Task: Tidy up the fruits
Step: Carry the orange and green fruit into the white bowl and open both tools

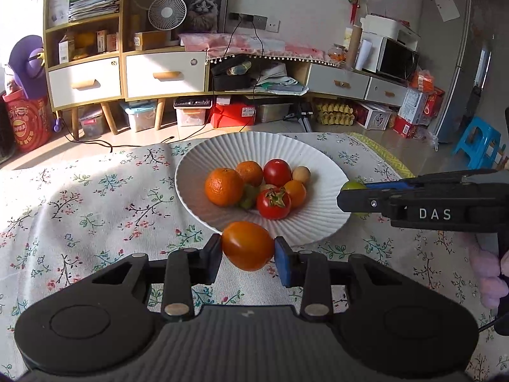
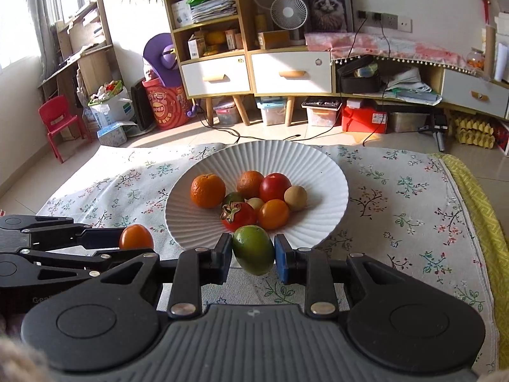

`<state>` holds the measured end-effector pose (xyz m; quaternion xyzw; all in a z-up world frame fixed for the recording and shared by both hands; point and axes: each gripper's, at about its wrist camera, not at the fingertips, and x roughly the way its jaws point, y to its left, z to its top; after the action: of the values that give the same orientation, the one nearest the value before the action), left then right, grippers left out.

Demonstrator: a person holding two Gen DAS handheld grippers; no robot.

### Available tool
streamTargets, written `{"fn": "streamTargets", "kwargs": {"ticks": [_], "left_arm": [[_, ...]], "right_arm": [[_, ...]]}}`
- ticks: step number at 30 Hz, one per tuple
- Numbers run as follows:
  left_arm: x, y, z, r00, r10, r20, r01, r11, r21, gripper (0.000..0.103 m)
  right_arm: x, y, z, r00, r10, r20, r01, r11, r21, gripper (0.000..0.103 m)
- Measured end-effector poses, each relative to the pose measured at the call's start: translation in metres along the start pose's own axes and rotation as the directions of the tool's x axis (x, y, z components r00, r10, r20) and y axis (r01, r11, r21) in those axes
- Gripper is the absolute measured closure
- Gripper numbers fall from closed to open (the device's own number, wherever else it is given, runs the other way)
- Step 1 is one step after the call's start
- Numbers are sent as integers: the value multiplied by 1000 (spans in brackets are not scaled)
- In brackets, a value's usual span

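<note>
A white ribbed plate on the floral cloth holds several fruits: tangerines, red tomatoes and small pale and green fruits. My left gripper is shut on an orange tomato just before the plate's near rim; it also shows in the right wrist view. My right gripper is shut on a green fruit at the plate's near rim; in the left wrist view that green fruit sits at the plate's right edge.
The table wears a floral cloth with a yellow edge at the right. Beyond the far edge are a wooden cabinet, boxes on the floor, a blue stool and a red chair.
</note>
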<state>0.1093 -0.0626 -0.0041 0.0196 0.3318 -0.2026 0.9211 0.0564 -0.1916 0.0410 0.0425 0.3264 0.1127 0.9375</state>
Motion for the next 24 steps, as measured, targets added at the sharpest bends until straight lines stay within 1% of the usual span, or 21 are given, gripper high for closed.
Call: {"fn": "streamTargets", "kwargs": {"ticks": [4,11,15,20,22,23,24], "left_arm": [[17,-2,11,1000,10,-8,-10,1000,-1,63],[39,-10,15,998,31,-52,-29,999,37,63],[44,-10,13,997,37,-68,-34,998,47,63],[43,-11,12,997,37,-69,-33,998,54,63],[42,-10,12,997,33,-69,-30,998,52,62],[40,-9,13,997,35,-67,-31,998,51,60],[38,-10,13,997,38,-63,-35,998,49,54]], "right_arm": [[13,-7,5,1000,-3,11,2,1000,18,77],[26,-9,4,1000,-10,-13,10,1000,16,77],[28,-10,1,999,-19,-29,19,1000,14,77],[28,-11,1,999,-24,-44,24,1000,13,77],[27,-12,1,999,-23,-46,25,999,28,74],[26,-12,2,999,-17,-47,19,999,35,71],[24,-12,2,999,-15,-44,17,999,38,65]]}}
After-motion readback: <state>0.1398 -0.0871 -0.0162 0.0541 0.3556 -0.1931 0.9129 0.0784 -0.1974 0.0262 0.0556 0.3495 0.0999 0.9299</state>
